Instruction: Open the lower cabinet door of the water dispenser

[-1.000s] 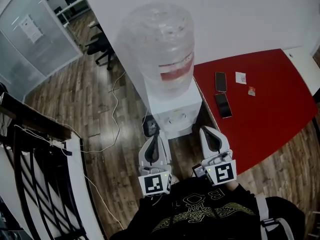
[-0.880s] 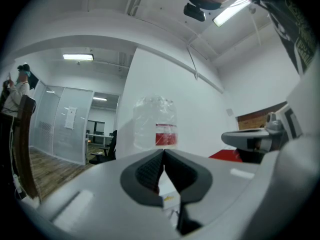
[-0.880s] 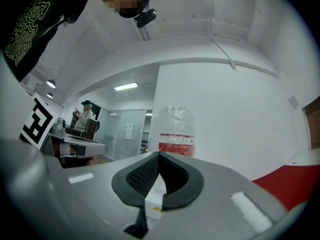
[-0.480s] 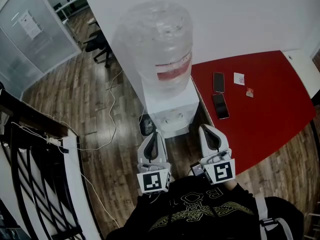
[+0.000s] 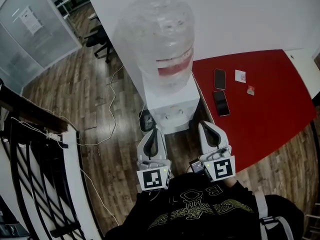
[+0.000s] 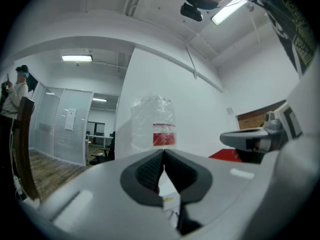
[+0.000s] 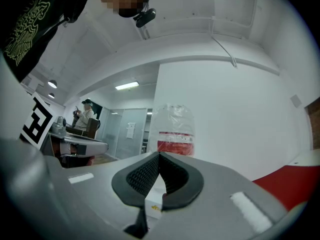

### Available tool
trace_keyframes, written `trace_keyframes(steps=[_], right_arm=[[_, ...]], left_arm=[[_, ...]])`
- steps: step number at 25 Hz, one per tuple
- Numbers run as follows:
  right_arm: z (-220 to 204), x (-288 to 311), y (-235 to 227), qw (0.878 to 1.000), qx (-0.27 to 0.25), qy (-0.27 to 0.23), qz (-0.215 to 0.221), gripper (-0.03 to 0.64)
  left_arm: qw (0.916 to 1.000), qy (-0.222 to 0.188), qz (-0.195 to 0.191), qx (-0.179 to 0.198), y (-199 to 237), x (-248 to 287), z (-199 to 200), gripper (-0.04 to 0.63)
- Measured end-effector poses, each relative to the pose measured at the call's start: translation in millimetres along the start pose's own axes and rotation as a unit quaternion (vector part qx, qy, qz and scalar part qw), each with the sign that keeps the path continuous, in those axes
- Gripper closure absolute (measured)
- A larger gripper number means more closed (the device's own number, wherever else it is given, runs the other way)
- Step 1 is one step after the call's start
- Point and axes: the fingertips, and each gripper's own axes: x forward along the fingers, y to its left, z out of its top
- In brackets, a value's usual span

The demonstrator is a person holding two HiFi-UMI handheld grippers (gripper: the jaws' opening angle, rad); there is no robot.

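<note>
A white water dispenser (image 5: 172, 106) stands against the wall, with a clear bottle (image 5: 160, 39) with a red label on top. Its lower cabinet door is hidden from the head view. My left gripper (image 5: 154, 134) and right gripper (image 5: 207, 130) hang side by side just in front of the dispenser, both level and pointing at it, apart from it. Both are shut with nothing between the jaws. In the left gripper view the bottle (image 6: 153, 126) rises beyond the closed left gripper (image 6: 163, 151). The right gripper view shows the bottle (image 7: 172, 129) past the closed right gripper (image 7: 159, 155).
A red table (image 5: 260, 104) stands right of the dispenser, carrying two phones (image 5: 220, 79) and small cards. White cables (image 5: 112, 119) trail over the wooden floor at the left. A dark railing (image 5: 30, 154) is at the far left, and an office chair (image 5: 97, 39) at the back.
Both grippers have stayed side by side in front of the dispenser; the head view has shifted slightly, nothing else differs.
</note>
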Motion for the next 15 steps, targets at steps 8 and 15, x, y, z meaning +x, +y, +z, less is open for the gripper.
trace_keyframes(steps=[8,15], right_arm=[[-2.5,-2.8,2.1,1.0,-0.011,-0.004,0.004,0.618],[-1.8,-1.8,2.2,1.0,-0.012,-0.001,-0.001,0.618]], left_arm=[[1.0,0.002,0.004,0.002,1.4,-5.2,-1.2,0.589],[1.0,-0.004,0.005,0.001,2.8,-5.5,2.2,0.589]])
